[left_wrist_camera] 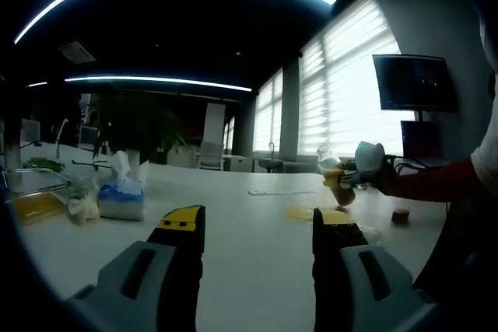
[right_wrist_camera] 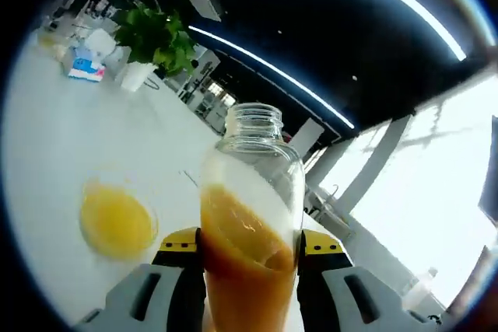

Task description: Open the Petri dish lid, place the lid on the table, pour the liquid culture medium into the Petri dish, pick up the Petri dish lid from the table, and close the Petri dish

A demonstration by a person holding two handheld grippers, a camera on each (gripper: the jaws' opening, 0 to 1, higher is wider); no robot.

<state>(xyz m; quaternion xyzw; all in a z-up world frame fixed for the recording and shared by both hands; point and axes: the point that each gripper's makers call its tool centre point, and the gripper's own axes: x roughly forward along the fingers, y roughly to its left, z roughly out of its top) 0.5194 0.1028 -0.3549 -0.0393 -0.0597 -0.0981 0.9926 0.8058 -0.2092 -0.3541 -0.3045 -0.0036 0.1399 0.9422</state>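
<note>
We pinch the bottle (right_wrist_camera: 250, 231) of orange liquid between the right gripper (right_wrist_camera: 250, 258) jaws, low on its body. It looks like glass, open-mouthed and half full, so we judge it heavy, slippery and prone to sloshing. The dish (right_wrist_camera: 117, 223) sits on the bench (right_wrist_camera: 47, 138), already yellow. The left gripper (left_wrist_camera: 257, 231) jaws are spread, holding nothing. A tissue pack (left_wrist_camera: 120, 196) and a plant (right_wrist_camera: 152, 36) stand well apart.

Bottle (right_wrist_camera: 250, 223) base below frame edge

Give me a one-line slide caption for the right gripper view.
Right gripper holds an uncapped bottle of orange liquid beside the filled Petri dish.
</note>
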